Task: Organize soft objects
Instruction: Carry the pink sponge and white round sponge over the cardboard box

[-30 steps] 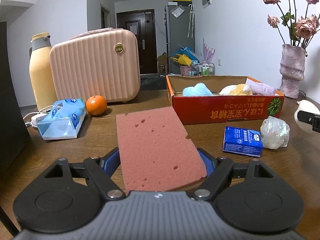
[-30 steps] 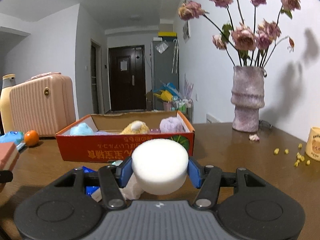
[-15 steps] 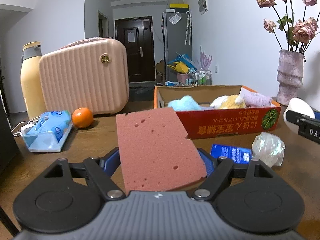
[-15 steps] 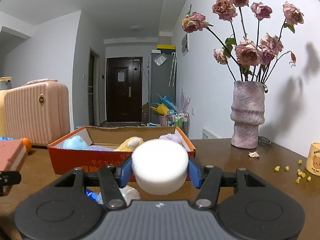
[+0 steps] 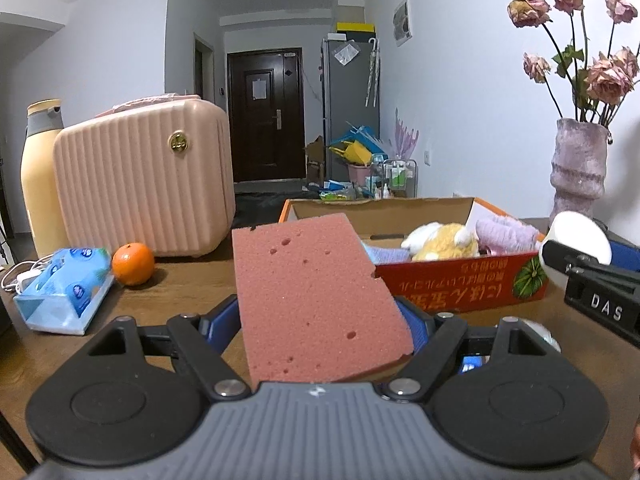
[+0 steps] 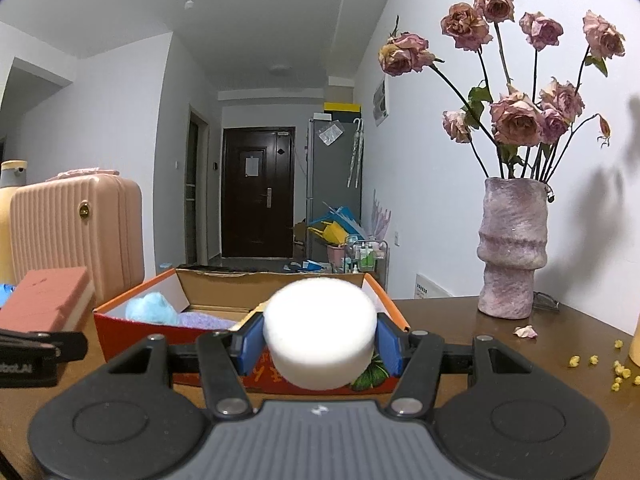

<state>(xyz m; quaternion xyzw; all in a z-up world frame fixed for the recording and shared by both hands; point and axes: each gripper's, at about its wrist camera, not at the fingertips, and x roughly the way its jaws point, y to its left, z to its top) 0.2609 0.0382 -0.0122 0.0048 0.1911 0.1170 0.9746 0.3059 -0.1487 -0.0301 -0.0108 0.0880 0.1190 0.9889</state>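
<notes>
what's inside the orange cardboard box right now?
Inside the orange cardboard box: a yellow-and-white plush toy, a lilac fluffy item, a light blue fluffy item and purple fabric. The box floor and near corners are hidden by its front wall and the held sponges.

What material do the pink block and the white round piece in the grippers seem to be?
Pink block: probably sponge foam, matte, with open pores and small holes. White round piece: likely finer foam, matte and smooth, no visible pores.
</notes>
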